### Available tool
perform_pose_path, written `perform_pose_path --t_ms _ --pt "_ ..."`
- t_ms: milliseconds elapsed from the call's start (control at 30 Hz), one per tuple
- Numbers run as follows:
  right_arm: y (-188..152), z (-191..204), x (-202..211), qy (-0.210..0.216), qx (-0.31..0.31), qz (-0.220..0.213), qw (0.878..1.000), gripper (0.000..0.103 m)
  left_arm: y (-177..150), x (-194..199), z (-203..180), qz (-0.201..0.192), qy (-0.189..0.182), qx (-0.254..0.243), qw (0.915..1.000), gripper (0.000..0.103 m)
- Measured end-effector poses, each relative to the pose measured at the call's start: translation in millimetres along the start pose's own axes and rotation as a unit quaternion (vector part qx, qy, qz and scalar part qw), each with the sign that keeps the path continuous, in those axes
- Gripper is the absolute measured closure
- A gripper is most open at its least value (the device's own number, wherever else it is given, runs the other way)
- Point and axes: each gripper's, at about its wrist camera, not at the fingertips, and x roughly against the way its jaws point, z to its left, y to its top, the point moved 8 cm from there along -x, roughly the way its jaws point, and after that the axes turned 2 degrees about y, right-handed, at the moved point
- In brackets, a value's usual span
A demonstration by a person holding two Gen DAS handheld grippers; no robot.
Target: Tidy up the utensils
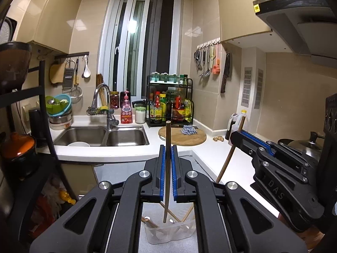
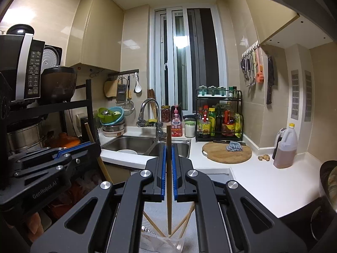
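My left gripper (image 1: 168,149) is shut on a brown wooden chopstick (image 1: 167,135) that stands upright between its blue pads. Its lower tip hangs in a clear plastic container (image 1: 168,232) below, where several more chopsticks lean. My right gripper (image 2: 168,147) is shut on a second upright chopstick (image 2: 169,135), above the same clear container (image 2: 164,242). In the left wrist view the right gripper (image 1: 237,136) appears at the right with its chopstick (image 1: 228,160) slanting down. The left gripper (image 2: 92,145) shows at the left of the right wrist view.
A double steel sink (image 1: 101,137) with a tap lies ahead on the white counter (image 1: 238,164). A round wooden board (image 1: 183,136) with a cloth, a condiment rack (image 1: 170,103), an oil bottle (image 2: 285,147) and a pot (image 1: 303,145) sit to the right. A black shelf (image 2: 88,105) with appliances stands left.
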Motion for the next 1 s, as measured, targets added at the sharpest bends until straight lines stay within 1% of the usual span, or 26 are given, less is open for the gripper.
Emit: perform_pose_path --t_ms 267,433,467,500,533,567,600,633,667,733,767,867,900,1000 --pt "-35 -9 -26 0.000 -0.006 0.026 1.000 0.098 -29 -34 15 0.030 0.007 0.010 0.9995 0.098" --pt "-54 -14 -36 -0.005 -0.007 0.043 0.999 0.097 -44 -45 15 0.047 0.012 0.001 0.9988 0.098" --pt "-58 -15 -37 -0.008 -0.007 0.047 0.999 0.096 -48 -46 15 0.054 0.016 -0.003 0.9984 0.096" --pt "-62 -16 -37 -0.012 -0.008 0.049 0.999 0.088 -52 -47 16 0.062 0.022 -0.005 0.9978 0.080" --pt "-67 -18 -36 -0.019 -0.007 0.053 0.998 0.079 -55 -46 19 0.068 0.032 -0.006 0.9971 0.060" --pt "-73 -20 -34 -0.030 -0.004 0.057 0.998 0.055 -56 -43 24 0.068 0.053 -0.005 0.9962 0.018" --pt "-78 -24 -30 -0.042 -0.004 0.055 0.998 0.037 -55 -36 29 0.054 0.076 -0.001 0.9957 0.008" --pt "-83 -27 -23 -0.058 -0.003 0.048 0.997 0.034 -54 -26 34 0.031 0.092 0.006 0.9953 0.008" --pt "-90 -29 -17 -0.070 0.001 0.046 0.996 0.031 -55 -21 35 0.025 0.094 0.009 0.9953 0.008" --pt "-103 -31 -12 -0.075 0.004 0.060 0.995 0.026 -67 -17 35 0.049 0.088 0.007 0.9949 0.008" --pt "-111 -32 -9 -0.074 -0.003 0.069 0.995 0.023 -74 -15 35 0.058 0.093 0.003 0.9940 0.008" --pt "-128 -36 0 -0.071 -0.028 0.090 0.993 0.015 -93 -5 34 0.070 0.107 -0.007 0.9918 0.008" --pt "-133 -37 3 -0.072 -0.034 0.095 0.992 0.012 -99 -2 34 0.074 0.109 -0.007 0.9913 0.008" --pt "-152 -36 17 -0.071 -0.050 0.111 0.990 0.006 -120 11 32 0.087 0.104 0.004 0.9908 0.008"
